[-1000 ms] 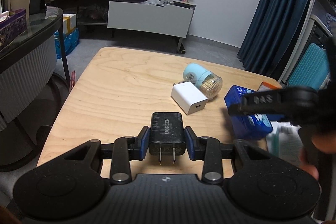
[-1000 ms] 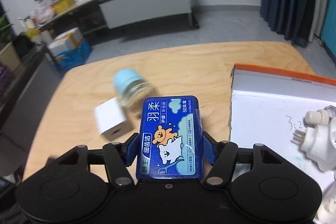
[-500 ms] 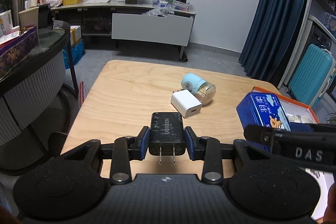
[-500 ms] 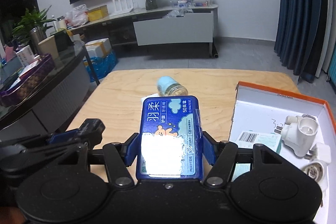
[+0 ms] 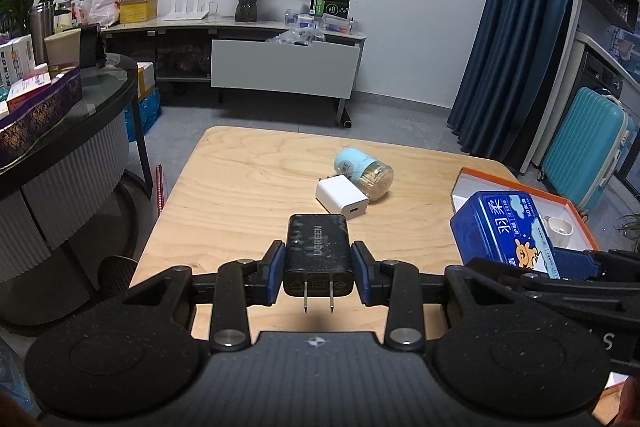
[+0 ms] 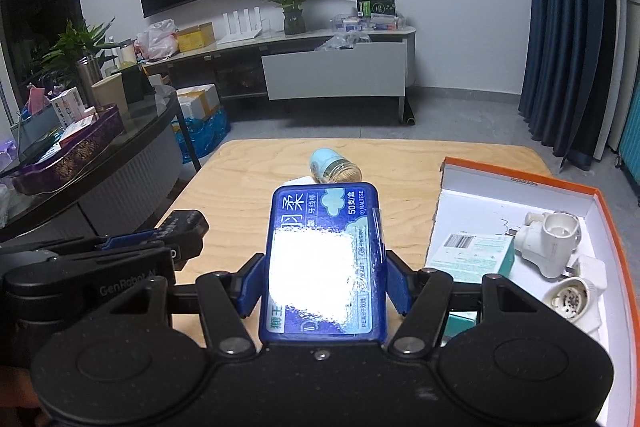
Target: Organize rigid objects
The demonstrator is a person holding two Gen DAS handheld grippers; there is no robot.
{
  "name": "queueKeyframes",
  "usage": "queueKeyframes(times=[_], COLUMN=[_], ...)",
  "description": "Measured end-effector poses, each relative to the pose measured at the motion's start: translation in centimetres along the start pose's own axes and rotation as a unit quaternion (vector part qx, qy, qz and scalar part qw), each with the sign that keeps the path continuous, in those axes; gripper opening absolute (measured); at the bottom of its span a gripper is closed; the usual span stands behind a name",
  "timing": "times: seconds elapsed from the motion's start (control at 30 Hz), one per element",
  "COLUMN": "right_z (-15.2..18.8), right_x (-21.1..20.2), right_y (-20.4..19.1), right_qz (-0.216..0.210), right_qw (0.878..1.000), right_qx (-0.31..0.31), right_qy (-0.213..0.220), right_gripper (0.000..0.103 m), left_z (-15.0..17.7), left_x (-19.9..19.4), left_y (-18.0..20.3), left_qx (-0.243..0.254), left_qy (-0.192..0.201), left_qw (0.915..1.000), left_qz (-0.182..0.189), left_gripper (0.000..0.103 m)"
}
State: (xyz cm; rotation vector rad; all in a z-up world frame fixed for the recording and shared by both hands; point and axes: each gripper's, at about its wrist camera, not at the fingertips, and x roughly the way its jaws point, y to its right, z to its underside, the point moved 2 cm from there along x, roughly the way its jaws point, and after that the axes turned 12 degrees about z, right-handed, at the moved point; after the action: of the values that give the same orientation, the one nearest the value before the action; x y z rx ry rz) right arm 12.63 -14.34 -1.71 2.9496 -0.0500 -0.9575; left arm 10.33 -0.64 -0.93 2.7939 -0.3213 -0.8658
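Carrying one item in each gripper, I am keeping both loads lifted above the desk [image 5: 248, 187], since my reading is that both are headed for the orange-rimmed box [image 6: 608, 227] at the desk's right edge. The left gripper [image 5: 319, 273] is clamping its pads on the flanks of the black charger [image 5: 318, 251], prongs pointing back toward me, so the plug's flat sides are taking the grip. The right gripper [image 6: 324, 283] is standing about half apart, pressing on the long sides of the blue floss-pick case [image 6: 324, 259], label up. That case is hanging above the desk just left of the box, which is already holding white adapters [image 6: 548, 243] and a teal carton [image 6: 476, 253]. Still lying on the desk toward its far edge are the white charger [image 5: 342, 197] and the toothpick jar [image 5: 366, 173], touching each other, waiting for collection.
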Motion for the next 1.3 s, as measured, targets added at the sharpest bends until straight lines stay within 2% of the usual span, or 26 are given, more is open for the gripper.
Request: queueKeyframes(times=[0.83, 1.3], right_z=[2.0, 3.0], right_x=[-5.0, -6.4], right_y=[2.2, 4.3], right_qz=[0.002, 0.016], right_qw=[0.999, 0.998], right_qx=[0.007, 0.023], right_qy=[0.039, 0.05], right_gripper=[0.074, 0.074], left_z=[1.4, 1.9], left_x=[-2.8, -2.8], left_y=[3.4, 4.8], left_qx=[0.03, 0.036], left_qy=[0.02, 0.019], left_qw=[0.9993, 0.9987], left_qz=[0.012, 0.03], left_gripper=[0.036, 0.036])
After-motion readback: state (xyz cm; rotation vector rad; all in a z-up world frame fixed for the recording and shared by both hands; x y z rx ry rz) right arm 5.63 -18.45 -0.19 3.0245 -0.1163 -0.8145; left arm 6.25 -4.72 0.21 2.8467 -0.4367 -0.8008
